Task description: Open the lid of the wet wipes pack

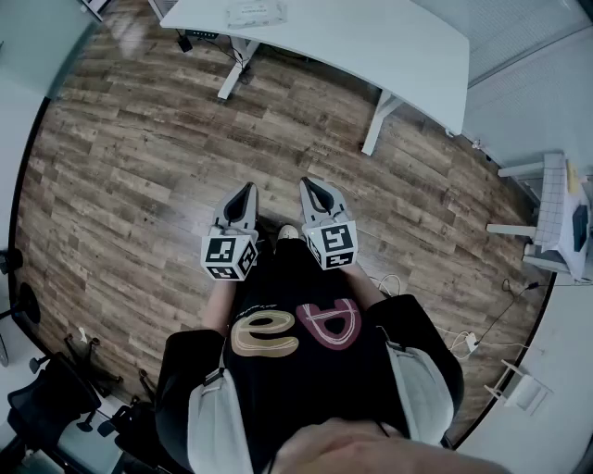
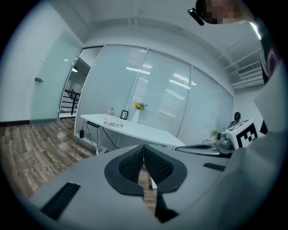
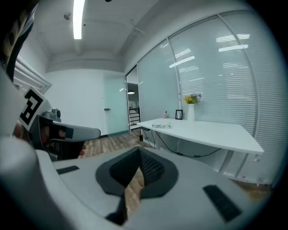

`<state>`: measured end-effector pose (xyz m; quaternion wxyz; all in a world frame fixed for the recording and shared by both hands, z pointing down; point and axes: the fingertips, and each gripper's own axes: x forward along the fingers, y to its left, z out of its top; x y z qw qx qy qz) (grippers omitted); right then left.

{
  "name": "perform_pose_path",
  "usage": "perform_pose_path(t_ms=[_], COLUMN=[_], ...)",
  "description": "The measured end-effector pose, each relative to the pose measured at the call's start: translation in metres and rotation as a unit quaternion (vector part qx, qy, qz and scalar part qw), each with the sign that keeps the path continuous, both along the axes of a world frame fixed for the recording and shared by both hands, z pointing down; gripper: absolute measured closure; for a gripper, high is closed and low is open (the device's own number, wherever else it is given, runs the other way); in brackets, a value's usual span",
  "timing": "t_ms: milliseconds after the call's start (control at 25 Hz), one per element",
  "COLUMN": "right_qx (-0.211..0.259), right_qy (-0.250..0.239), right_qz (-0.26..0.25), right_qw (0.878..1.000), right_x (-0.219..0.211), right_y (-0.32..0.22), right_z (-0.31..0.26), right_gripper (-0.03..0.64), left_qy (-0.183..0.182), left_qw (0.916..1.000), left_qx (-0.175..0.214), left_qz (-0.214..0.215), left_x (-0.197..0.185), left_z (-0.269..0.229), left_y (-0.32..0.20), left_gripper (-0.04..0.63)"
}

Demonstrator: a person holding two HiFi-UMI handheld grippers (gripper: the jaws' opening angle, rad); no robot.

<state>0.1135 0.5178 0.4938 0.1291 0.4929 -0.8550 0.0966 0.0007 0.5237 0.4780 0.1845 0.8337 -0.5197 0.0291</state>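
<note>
The wet wipes pack (image 1: 257,13) lies flat on the white desk (image 1: 371,42) at the far side of the room, well away from both grippers. It shows small on the desk in the left gripper view (image 2: 110,123) and in the right gripper view (image 3: 162,126). The person holds both grippers close to the body over the wooden floor. My left gripper (image 1: 246,191) (image 2: 143,147) is shut, tips touching, nothing between them. My right gripper (image 1: 311,183) (image 3: 138,150) is shut and empty as well, side by side with the left.
A vase of yellow flowers (image 3: 191,102) and a small photo frame (image 2: 123,115) stand on the desk by the glass wall. Black office chairs (image 1: 46,407) sit at lower left. A white rack (image 1: 556,213) and floor cables (image 1: 468,338) are on the right.
</note>
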Motion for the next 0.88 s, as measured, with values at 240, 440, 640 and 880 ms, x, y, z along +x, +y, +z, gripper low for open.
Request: perform_pose_path(t_ms=[240,440,640,880], right_qx=[-0.002,-0.006,-0.012,-0.019], right_qy=[0.004,0.002,-0.027,-0.025], right_qz=[-0.013,-0.007,0.011,0.026], right_qw=[1.000,1.000,1.000,0.999], right_x=[-0.010,-0.011,-0.014,-0.022], right_y=[0.003,-0.002,-0.015,-0.036], right_z=[0.000,0.004,0.003,0.004], right_gripper=[0.607,0.607,0.606,0.606], left_qy=[-0.003,-0.004,-0.001,0.005], left_qw=[1.0000,0.9999,0.9999,0.9998], left_qx=[-0.008,-0.006,-0.012,-0.014], left_qz=[0.003,0.008,0.008,0.016], left_x=[-0.004,-0.006,-0.017,-0.032], left_z=[0.005,0.005,0.010,0.010], left_y=[0.005,0.000,-0.010,-0.039], left_gripper=[0.578,0.578,0.578,0.578])
